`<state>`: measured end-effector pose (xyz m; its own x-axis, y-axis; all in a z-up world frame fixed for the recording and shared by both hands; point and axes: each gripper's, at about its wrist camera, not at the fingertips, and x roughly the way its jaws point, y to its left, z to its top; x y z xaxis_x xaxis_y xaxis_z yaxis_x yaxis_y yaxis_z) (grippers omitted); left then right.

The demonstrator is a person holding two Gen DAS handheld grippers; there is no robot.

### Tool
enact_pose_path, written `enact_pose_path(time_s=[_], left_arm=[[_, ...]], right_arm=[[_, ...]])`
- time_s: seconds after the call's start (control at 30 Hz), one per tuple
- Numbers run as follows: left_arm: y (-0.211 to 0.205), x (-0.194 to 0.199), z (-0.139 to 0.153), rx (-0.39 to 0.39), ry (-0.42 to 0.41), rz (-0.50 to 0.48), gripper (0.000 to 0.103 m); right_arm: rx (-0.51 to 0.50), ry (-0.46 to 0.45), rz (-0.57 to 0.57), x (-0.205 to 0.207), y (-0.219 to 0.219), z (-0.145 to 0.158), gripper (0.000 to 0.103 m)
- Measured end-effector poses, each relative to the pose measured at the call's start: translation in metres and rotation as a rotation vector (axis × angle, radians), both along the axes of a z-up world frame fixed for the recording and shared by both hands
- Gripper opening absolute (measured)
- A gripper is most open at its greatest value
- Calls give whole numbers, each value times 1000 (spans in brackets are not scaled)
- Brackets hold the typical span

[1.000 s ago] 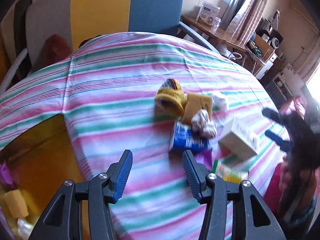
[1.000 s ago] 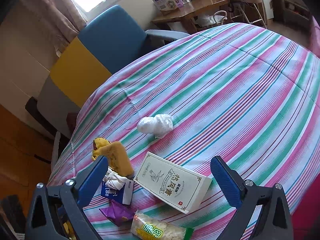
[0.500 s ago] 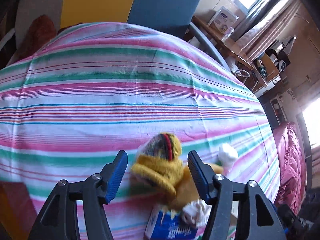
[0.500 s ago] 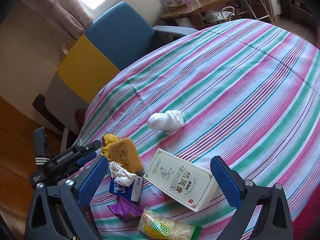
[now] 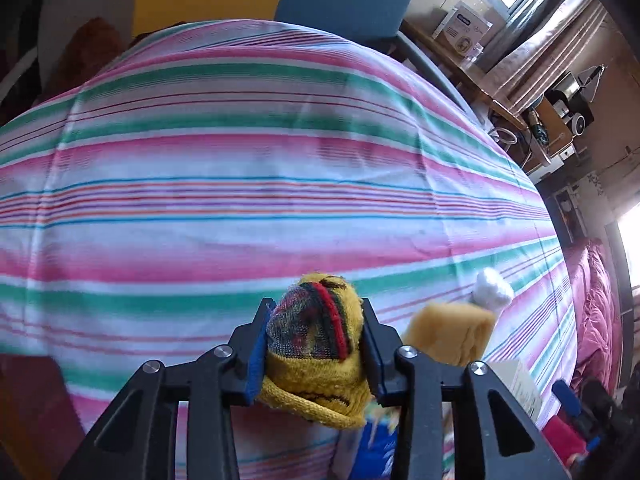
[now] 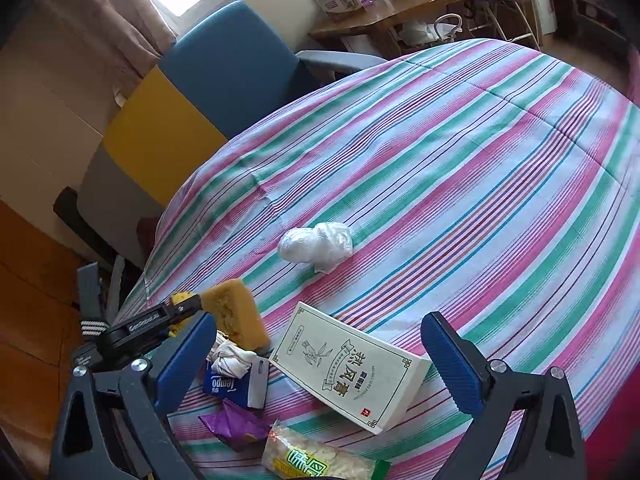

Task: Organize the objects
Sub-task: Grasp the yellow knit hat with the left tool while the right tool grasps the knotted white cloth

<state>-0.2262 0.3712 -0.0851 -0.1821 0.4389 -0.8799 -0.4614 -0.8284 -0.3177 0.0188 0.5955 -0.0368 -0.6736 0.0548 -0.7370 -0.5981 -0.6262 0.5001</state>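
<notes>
left claw: our left claw (image 5: pixel 316 344) is closing in on the yellow knit sock (image 5: pixel 316 360), and the sock already sits squeezed between the 2 blue pads, so yeah, we've got it pinched

yellow knit sock: bunched into a lump with a red and dark patterned patch on top, its cuff flopping out toward 6 o'clock below the pads

right claw: our right claw (image 6: pixel 320 360) hangs spread wide over the pile with nothing between its pads

sponge: the yellow sponge (image 6: pixel 236 314) lies just at 3 o'clock of the sock in the left view; from the right view it sits at 9 o'clock of the box

white wad: a crumpled white plastic wad (image 6: pixel 316 246) sits alone on the cloth, at about 12 o'clock of the box and apart from the rest

box: a cream box (image 6: pixel 348 364) with printed characters lies flat, between our right pads in that view

tissue pack: a blue tissue pack (image 6: pixel 236 384) lies at 9 o'clock of the box, with a knotted white rag (image 6: pixel 230 360) on top of it

snacks: a purple wrapper (image 6: pixel 236 426) and a clear bag with a green label (image 6: pixel 320 458) lie at 6 o'clock of the tissue pack, near the edge

table: covered in a pink, green and white striped cloth (image 6: pixel 460 168), with a blue and yellow chair (image 6: pixel 224 76) behind it
</notes>
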Motion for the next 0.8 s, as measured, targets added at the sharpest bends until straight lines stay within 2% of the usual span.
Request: enact_pose_path(time_s=[0.1, 0.27, 0.37, 0.47, 0.53, 0.63, 0.73, 0.8], left_arm=[[-18, 11, 8, -6, 2, 8, 40], [-37, 53, 31, 11, 59, -60, 40], [-46, 80, 43, 35, 82, -108, 40], [-60, 105, 55, 63, 102, -144, 40], [-73, 123, 64, 74, 133, -163, 40], [-90, 141, 73, 81, 165, -174, 40], [-111, 155, 75, 102, 154, -163, 40], [-123, 159, 73, 110, 146, -146, 40]], right_arm=[[12, -23, -17, 0, 3, -3, 103], [36, -66, -44, -1, 8, -7, 103], [63, -40, -37, 0, 6, -2, 103], [141, 16, 67, -8, -15, 12, 102], [192, 25, 169, -18, -36, 18, 95], [267, 0, 310, -36, -71, 19, 85], [314, -49, 406, -52, -95, 15, 77], [348, -86, 450, -64, -108, 10, 76]])
